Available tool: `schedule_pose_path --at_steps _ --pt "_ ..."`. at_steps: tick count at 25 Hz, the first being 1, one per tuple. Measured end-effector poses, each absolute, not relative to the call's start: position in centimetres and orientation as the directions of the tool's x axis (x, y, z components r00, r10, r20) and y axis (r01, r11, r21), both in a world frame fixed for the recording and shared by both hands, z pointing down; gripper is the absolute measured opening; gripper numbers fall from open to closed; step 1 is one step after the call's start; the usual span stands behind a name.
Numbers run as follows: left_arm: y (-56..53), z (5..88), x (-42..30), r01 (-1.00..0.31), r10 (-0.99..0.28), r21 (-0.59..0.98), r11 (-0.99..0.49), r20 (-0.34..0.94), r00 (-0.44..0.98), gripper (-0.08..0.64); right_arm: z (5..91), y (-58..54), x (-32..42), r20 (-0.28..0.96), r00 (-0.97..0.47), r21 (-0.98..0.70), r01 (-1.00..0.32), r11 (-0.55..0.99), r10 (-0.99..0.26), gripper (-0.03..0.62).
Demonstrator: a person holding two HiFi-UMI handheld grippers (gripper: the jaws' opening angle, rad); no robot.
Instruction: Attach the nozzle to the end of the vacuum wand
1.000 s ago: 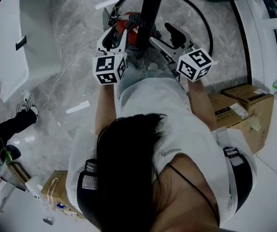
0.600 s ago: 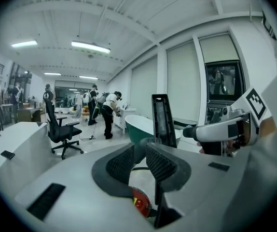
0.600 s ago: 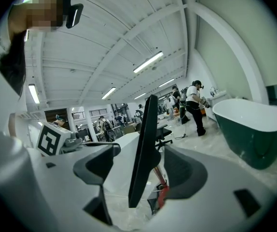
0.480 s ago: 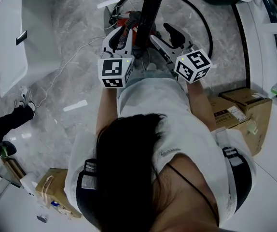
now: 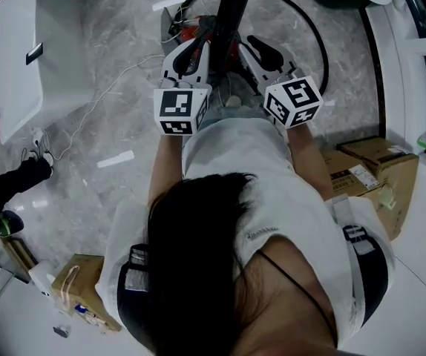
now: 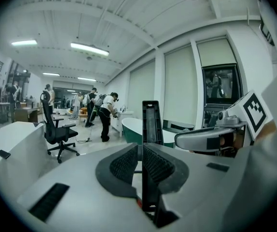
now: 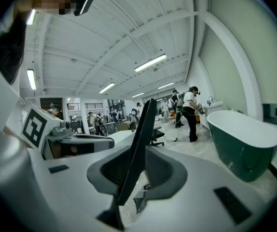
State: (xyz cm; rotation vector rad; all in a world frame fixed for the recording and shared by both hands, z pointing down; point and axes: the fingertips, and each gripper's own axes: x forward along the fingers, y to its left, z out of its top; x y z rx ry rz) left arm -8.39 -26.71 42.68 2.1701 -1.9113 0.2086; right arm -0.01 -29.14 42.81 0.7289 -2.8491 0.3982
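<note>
A grey marble floor [image 5: 102, 124] fills the head view, with cardboard boxes [image 5: 376, 162] at right centre and a black hose [image 5: 315, 32] looping across the upper centre. Inside that loop the nozzle [image 5: 232, 10], a long flat black piece, points toward the top edge, its near end between both tools. The left tongs [image 6: 141, 158] and right tongs [image 7: 134, 170] have each just been closing and now clamp the nozzle, which shows face-on in the left gripper view and edge-on and tilted in the right gripper view.
</note>
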Motion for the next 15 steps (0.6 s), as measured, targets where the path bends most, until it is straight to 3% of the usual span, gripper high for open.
schedule_pose_path --at_steps 7,15 --pt "-26.62 42.64 -7.91 -0.992 -0.956 0.092 -0.084 0.272 0.106 0.017 42.97 -29.36 0.12 0.245 -0.835 -0.191 -0.540 0.819 -0.493 0.035" --pt "-26.50 42.69 -8.08 -0.992 -0.956 0.114 -0.048 0.284 0.079 0.003 43.31 -29.90 0.01 0.285 -0.801 -0.173 -0.584 0.793 -0.527 0.015"
